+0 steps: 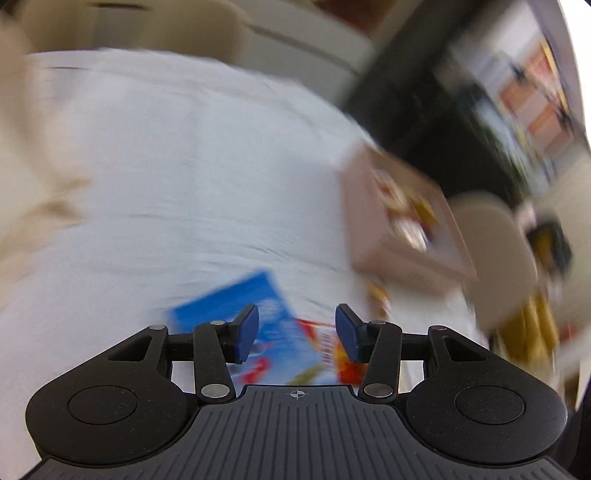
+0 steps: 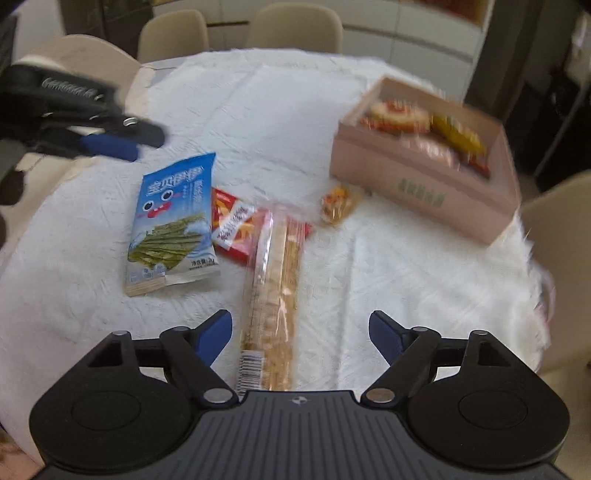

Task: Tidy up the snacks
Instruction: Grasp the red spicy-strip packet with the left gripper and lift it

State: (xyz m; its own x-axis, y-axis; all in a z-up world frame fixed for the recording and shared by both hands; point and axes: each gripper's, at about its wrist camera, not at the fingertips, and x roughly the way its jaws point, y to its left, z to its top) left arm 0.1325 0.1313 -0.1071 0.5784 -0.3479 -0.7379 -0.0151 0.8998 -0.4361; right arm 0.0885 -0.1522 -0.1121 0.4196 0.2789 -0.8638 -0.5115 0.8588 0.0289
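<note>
A blue seaweed snack packet lies on the white tablecloth, partly over a red packet. A long clear pack of crackers runs toward my right gripper, which is open and empty just above its near end. A small orange wrapped snack lies near a pink cardboard box holding several snacks. My left gripper is open and empty above the blue packet; it also shows in the right wrist view. The box is blurred there.
Beige chairs stand around the table, one at the right edge. A dark cabinet and shelves sit behind the box in the left wrist view. The tablecloth's fringed edge hangs at the right.
</note>
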